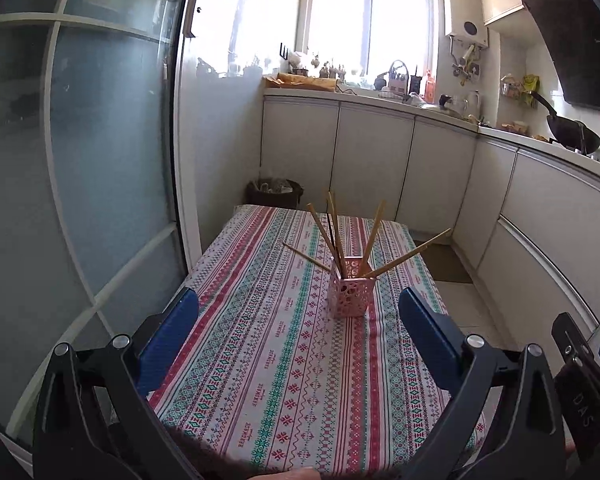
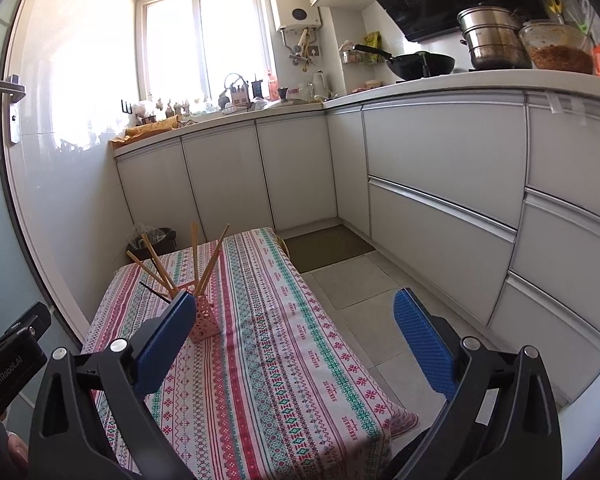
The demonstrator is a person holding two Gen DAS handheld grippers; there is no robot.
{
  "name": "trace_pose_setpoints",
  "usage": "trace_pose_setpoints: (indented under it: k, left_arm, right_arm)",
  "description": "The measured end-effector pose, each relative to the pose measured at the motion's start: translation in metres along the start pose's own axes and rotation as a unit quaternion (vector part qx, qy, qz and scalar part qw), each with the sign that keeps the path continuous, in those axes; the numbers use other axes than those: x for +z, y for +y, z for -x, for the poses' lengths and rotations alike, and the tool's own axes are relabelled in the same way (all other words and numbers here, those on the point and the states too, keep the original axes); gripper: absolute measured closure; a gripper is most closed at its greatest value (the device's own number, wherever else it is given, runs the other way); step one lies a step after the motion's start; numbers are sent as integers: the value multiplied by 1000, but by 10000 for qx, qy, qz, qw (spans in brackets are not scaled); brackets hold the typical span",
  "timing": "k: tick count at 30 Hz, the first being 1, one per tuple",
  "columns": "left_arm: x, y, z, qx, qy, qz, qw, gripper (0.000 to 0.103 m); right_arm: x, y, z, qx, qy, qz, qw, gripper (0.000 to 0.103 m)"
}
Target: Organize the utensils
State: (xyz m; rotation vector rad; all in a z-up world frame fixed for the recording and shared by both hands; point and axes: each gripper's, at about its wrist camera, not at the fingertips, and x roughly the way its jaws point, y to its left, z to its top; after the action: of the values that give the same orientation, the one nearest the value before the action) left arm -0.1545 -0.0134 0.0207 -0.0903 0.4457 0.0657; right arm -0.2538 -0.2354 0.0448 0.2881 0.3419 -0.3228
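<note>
Chopsticks (image 1: 336, 236) fan upright from a pink holder (image 1: 350, 292) mid-table (image 1: 260, 360), dead ahead of the left tongs (image 1: 298, 312); right tongs (image 2: 296, 312) sit rightward. Both gape empty.

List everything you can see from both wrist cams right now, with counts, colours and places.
holder: one, pink, perforated, upright mid-table
chopsticks: several, tan wood plus at least one dark, fanned out of the holder
tablecloth: one, white with red and green stripes, covering the table
bin: one, dark, on the floor beyond the table's far end
wok: one, black, on the counter
steamer pot: one, steel, on the counter right of the wok
cabinets: white, under the counter
left tool: one, blue pads, open, empty, short of the holder
right tool: one, blue pads, open, empty
</note>
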Motion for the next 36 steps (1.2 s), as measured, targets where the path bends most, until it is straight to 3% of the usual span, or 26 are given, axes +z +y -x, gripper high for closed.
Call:
trace_pose_setpoints:
  k: [12, 22, 36]
  left_arm:
    - [-12, -5, -9, 51, 312, -39, 9995, 7]
    - [-17, -17, -7, -163, 349, -143, 9992, 7]
    - [-16, -11, -2, -153, 349, -130, 9992, 7]
  right_arm:
    - [-9, -7, 9, -95, 6, -39, 9999, 7]
    - [-6, -18, 17, -364, -65, -37, 9993, 7]
    - [-6, -11, 20, -222, -48, 58, 9997, 7]
